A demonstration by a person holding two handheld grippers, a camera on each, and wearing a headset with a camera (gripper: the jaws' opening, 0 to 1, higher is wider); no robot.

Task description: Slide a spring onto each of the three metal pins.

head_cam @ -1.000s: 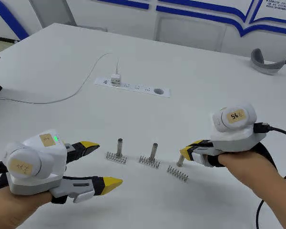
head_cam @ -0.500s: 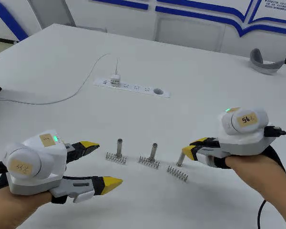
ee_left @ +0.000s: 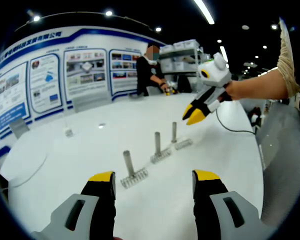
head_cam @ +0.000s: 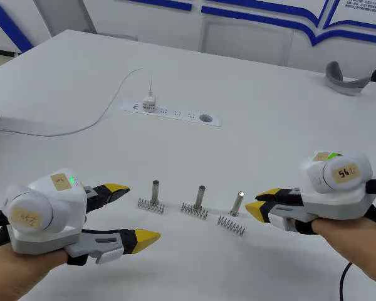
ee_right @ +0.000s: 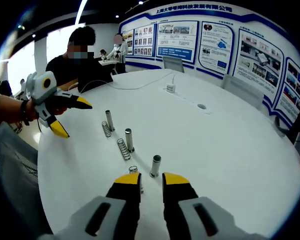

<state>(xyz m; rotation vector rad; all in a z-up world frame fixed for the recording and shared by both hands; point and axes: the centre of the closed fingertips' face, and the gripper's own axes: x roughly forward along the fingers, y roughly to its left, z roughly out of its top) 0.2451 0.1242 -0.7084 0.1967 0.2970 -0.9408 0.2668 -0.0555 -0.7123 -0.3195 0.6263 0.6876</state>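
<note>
Metal spring [ee_right: 133, 170] partly hidden behind right gripper [ee_right: 151, 180] jaws.

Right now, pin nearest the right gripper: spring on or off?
Off. The spring lies flat on the table beside that upright pin, whose shaft is bare in the head view.

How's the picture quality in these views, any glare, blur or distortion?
Head view: sharp, evenly lit, pins crisp. Left gripper view: fisheye curves the table edge; ceiling lights flare. Right gripper view: same curving, a light strip flares.
</note>
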